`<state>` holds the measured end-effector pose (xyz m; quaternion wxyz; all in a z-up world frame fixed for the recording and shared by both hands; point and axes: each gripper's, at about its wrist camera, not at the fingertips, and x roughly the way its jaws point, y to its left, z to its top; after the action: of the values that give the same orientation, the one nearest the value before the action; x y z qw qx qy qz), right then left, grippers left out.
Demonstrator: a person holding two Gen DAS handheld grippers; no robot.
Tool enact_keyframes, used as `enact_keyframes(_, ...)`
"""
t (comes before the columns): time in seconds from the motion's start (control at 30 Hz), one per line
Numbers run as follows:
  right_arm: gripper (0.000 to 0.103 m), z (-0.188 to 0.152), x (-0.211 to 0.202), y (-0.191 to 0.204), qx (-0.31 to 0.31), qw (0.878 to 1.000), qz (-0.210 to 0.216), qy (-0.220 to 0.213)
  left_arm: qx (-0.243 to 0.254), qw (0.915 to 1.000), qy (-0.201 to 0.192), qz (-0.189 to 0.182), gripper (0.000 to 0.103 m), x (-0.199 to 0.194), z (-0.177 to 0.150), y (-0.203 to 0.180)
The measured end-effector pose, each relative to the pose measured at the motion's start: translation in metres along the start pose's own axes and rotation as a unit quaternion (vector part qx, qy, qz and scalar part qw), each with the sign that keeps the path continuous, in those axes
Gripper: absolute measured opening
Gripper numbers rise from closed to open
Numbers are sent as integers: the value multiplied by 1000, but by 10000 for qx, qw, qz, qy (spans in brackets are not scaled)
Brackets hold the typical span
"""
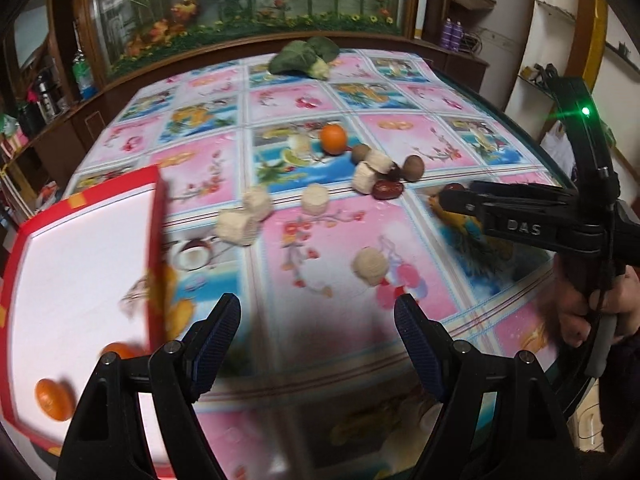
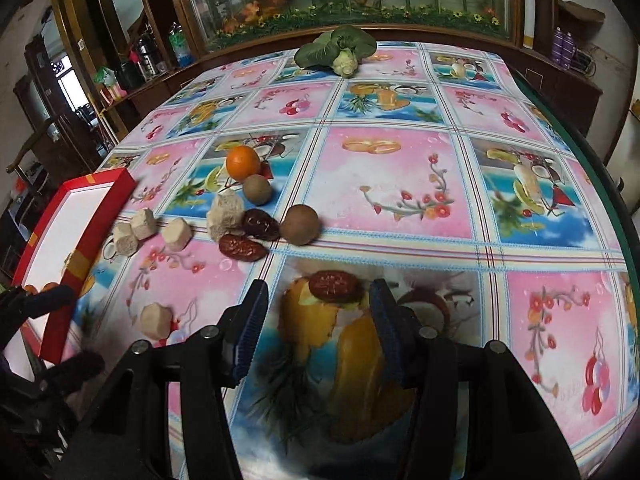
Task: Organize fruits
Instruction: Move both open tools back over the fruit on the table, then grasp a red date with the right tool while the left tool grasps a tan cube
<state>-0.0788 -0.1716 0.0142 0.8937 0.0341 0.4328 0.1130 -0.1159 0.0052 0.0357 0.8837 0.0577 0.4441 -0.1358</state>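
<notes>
A red-rimmed white tray point(image 1: 158, 220) sits at the table's left and holds two oranges point(image 1: 54, 398). My left gripper point(image 1: 318, 320) hangs open beside the tray's right wall, with nothing between its fingers. Mid-table lie a third orange point(image 2: 243, 163), two brown round fruits point(image 2: 300, 225), two red dates point(image 2: 242, 247) and several beige chunks point(image 2: 177, 234). My right gripper point(image 2: 319, 300) is open and low over the cloth. A third red date point(image 2: 334, 286) lies just ahead of and between its fingertips, apparently untouched. In the left wrist view the right gripper point(image 1: 448, 198) reaches in from the right.
A green leafy vegetable point(image 2: 340, 50) lies at the table's far edge. A fruit-patterned cloth point(image 2: 400, 184) covers the table. Dark wooden cabinets and a glass panel with plants stand behind. A person's hand point(image 1: 580, 312) holds the right gripper's handle.
</notes>
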Motion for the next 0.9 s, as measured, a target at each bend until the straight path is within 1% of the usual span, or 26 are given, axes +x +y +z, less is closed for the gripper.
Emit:
enact_keyframes(0.07, 52, 4, 7, -3, 38, 9999, -150, 19, -15, 10000, 54, -50, 79, 5, 3, -3)
enact_keyframes(0.13, 42, 5, 11, -4, 45, 9998, -200, 66, -18, 9999, 82, -109, 79, 9, 5, -6)
enact_keyframes(0.17, 38, 4, 11, -5, 1, 9997, -250, 39, -8, 9999, 109, -124, 79, 12, 7, -8)
enact_keyframes(0.2, 32, 3, 11, -4, -61, 9995, -326, 11, 2, 9998, 130, -129, 79, 15, 7, -9)
enact_keyframes(0.23, 31, 2, 11, -4, -124, 9992, -384, -21, 6, 9998, 159, -135, 79, 18, 8, -10)
enact_keyframes(0.27, 31, 2, 11, -4, -122, 9992, -387, -38, 3, 9997, 187, -155, 78, 21, 9, -11)
enact_keyframes(0.33, 31, 1, 10, -6, -76, 9994, -344, -56, 1, 9994, 255, -213, 67, 27, 12, -15)
enact_keyframes(0.47, 31, 2, 8, -11, 46, 9997, -229, -61, 5, 9992, 336, -198, 57, 40, 17, -20)
enact_keyframes(0.5, 31, 2, 8, -11, 52, 9997, -226, -60, -2, 9992, 347, -206, 51, 43, 18, -21)
enact_keyframes(0.6, 31, 2, 8, -11, 63, 9997, -220, -59, 94, 9996, 266, -32, 44, 46, 20, -24)
enact_keyframes(0.67, 31, 2, 8, -11, 74, 9997, -210, -61, 141, 9996, 225, -39, 41, 46, 20, -26)
enact_keyframes(0.8, 31, 1, 7, -11, 117, 9998, -117, -77, 236, 9995, 183, -100, 23, 44, 19, -26)
enact_keyframes(0.9, 31, 1, 5, -7, 80, 9998, -65, -150, 253, 9995, 151, -124, 23, 44, 19, -26)
